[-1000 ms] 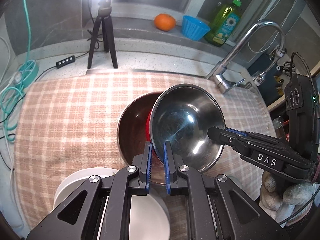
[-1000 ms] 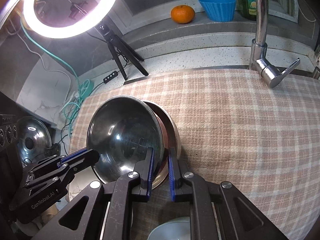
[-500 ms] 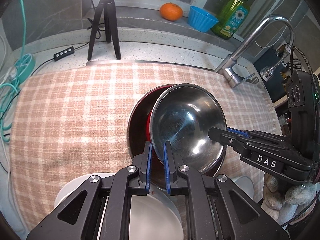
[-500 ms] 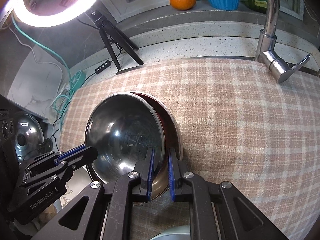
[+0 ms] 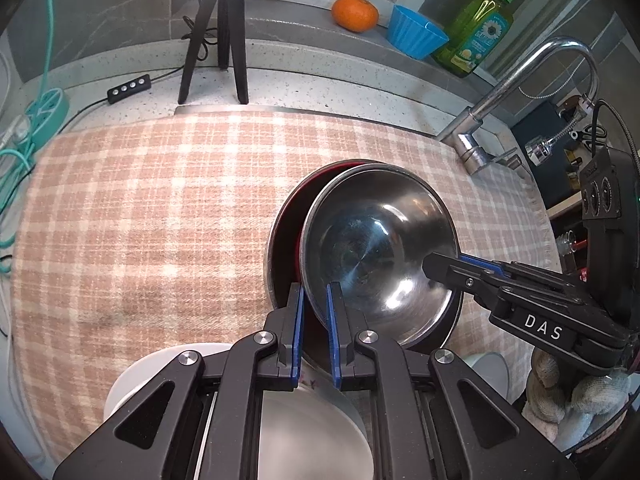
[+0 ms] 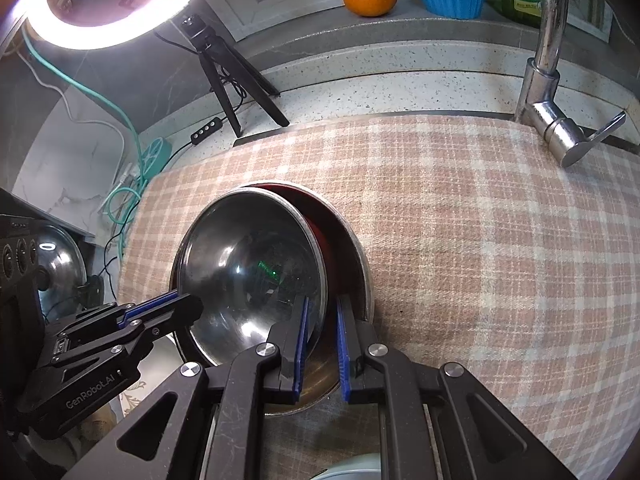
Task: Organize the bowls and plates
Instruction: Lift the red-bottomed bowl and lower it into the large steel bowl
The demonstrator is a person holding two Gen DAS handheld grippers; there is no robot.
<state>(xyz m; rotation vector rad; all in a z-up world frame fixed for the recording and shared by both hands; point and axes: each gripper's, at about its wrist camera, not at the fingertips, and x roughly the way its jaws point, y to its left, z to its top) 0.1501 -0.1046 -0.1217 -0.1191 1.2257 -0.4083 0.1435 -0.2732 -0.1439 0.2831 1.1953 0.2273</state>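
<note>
Both grippers are on the same steel bowl: the left gripper pinches its near rim, jaws nearly closed on the thin metal, and the right gripper clamps the opposite edge just as tightly. The bowl hangs tilted, its lower side already inside a larger bowl that sits on the checked cloth, toward the cloth's faucet-side half. A sliver of red shows between the two, perhaps a red inner wall or another dish; I cannot tell which.

So the nesting is nearly there, by my reading: the bowl is in but not settled flat, and neither grip has let go. At the near edge of the cloth a white plate waits under the left gripper, with another pale dish beside it, apparently unsorted.

The held bowl is polished, round and deep, mirror-bright with a thin rolled lip. That looks slippery for narrow pads. The cloth is soft, woven, pink-and-cream plaid, draped over the worktop.
</note>
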